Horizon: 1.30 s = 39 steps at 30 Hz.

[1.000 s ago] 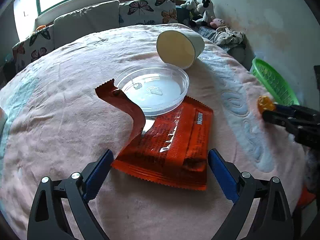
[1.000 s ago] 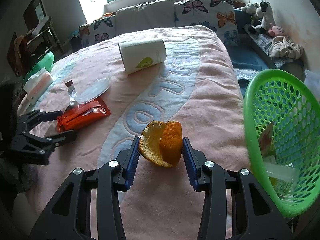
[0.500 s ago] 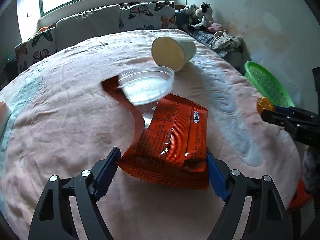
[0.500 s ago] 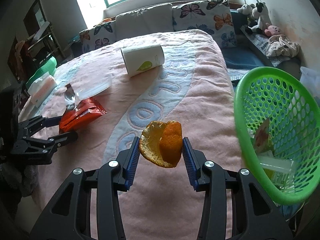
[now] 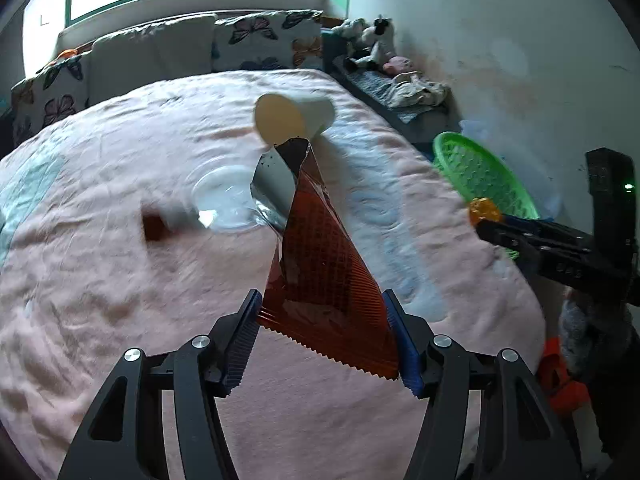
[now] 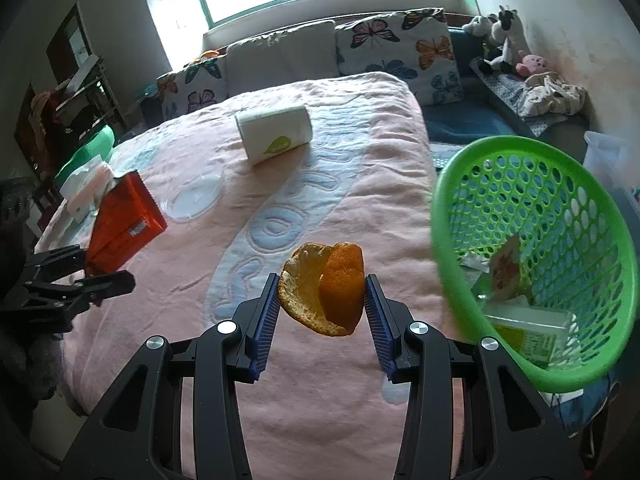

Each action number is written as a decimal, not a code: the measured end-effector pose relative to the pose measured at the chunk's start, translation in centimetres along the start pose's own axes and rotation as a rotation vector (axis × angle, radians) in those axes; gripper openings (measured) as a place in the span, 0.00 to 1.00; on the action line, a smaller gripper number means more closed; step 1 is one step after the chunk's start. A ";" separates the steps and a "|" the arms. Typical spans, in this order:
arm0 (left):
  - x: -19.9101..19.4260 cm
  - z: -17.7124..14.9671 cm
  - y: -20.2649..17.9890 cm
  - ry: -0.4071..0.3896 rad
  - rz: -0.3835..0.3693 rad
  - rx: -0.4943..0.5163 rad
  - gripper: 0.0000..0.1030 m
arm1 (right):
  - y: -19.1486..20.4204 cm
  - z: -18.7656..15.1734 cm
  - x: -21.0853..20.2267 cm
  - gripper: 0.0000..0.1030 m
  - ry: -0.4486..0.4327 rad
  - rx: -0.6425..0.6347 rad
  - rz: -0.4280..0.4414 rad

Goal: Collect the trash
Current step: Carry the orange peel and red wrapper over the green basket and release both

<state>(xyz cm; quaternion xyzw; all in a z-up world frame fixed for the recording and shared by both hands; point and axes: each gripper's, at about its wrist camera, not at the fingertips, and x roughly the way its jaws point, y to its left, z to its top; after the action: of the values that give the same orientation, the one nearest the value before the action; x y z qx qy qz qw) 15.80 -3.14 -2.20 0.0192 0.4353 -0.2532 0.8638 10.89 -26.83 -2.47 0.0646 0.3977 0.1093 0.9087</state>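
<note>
My left gripper (image 5: 320,320) is closing its jaws on a red snack wrapper (image 5: 320,264), whose edges are squeezed between the blue pads so that it stands folded up off the pink bed cover (image 5: 100,280). The same wrapper (image 6: 128,212) shows at the left of the right wrist view, held by the left gripper (image 6: 96,268). My right gripper (image 6: 322,300) is shut on a piece of orange peel (image 6: 324,288), above the cover and just left of the green basket (image 6: 448,184). A clear plastic lid (image 5: 224,196) and a tipped white paper cup (image 5: 292,118) lie on the bed.
The green basket (image 5: 480,172) hangs off the bed's right edge with several pieces of trash in it. Butterfly pillows (image 6: 396,44) line the head of the bed. Soft toys (image 6: 500,36) sit on a bench by the wall. A tissue pack (image 6: 84,184) lies at the left edge.
The left jaws have closed in on the red wrapper and lifted it, folding it upright; the clear lid slid off it. The right gripper has carried the peel closer to the basket.
</note>
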 end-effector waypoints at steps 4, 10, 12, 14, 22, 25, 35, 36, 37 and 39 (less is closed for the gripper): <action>-0.4 1.1 -1.5 -0.018 -0.033 0.024 0.57 | -1.2 0.1 -0.5 0.42 -0.011 0.021 -0.019; 0.5 3.4 -4.4 -0.023 -0.075 0.074 0.57 | -3.8 0.4 -1.5 0.42 -0.029 0.058 -0.066; 1.0 4.2 -5.6 -0.024 -0.087 0.097 0.57 | -4.8 0.4 -1.8 0.42 -0.034 0.068 -0.084; 1.6 5.0 -6.8 -0.020 -0.095 0.120 0.57 | -5.8 0.5 -2.0 0.42 -0.037 0.079 -0.102; 4.3 7.3 -10.8 0.009 -0.132 0.171 0.57 | -10.1 0.2 -2.3 0.42 -0.034 0.137 -0.166; 5.4 8.1 -12.3 0.023 -0.136 0.200 0.57 | -11.3 0.0 -2.1 0.42 -0.027 0.155 -0.182; 8.3 9.9 -16.6 0.057 -0.148 0.271 0.57 | -14.6 -1.1 -2.2 0.49 -0.018 0.218 -0.200; 8.6 10.0 -16.8 0.061 -0.146 0.276 0.57 | -14.8 -1.3 -2.4 0.49 -0.021 0.221 -0.202; 9.0 10.2 -17.1 0.068 -0.145 0.281 0.57 | -14.9 -1.3 -2.5 0.49 -0.021 0.223 -0.204; 9.5 10.3 -17.7 0.077 -0.149 0.286 0.57 | -15.4 -1.4 -2.8 0.50 -0.024 0.230 -0.209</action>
<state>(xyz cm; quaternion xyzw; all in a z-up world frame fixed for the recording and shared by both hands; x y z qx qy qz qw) 20.11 -25.21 0.24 0.1196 0.4279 -0.3751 0.8136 10.23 -42.35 -4.59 0.1278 0.4012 -0.0328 0.9064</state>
